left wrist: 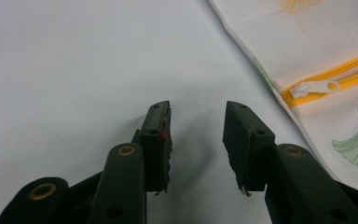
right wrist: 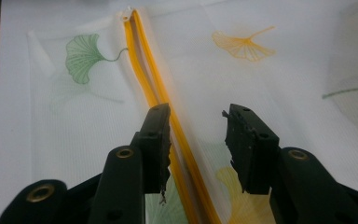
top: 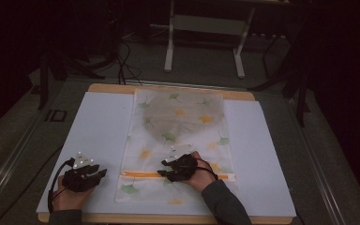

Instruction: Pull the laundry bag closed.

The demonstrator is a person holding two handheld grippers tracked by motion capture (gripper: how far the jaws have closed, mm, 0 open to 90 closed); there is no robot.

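Observation:
A white mesh bag [top: 178, 136] printed with green and yellow ginkgo leaves lies flat on the white sheet, and something grey shows through its far half [top: 183, 115]. A yellow zipper [top: 140, 174] crosses its near end. My right gripper [top: 162, 174] hovers low over that zipper, pointing left. In the right gripper view it [right wrist: 198, 116] is open, and the zipper [right wrist: 144, 70] runs beside its left jaw, with no pad pressing on it. My left gripper [top: 103, 172] rests open over bare sheet to the left of the bag. The white zipper pull [left wrist: 314, 87] lies ahead and right of the left gripper [left wrist: 198, 114].
The white sheet [top: 98, 126] covers a wooden table whose near edge [top: 168, 219] runs along the bottom. Beyond the table stand a white desk frame [top: 206, 28] and dark stands, with cables on the floor [top: 126, 65].

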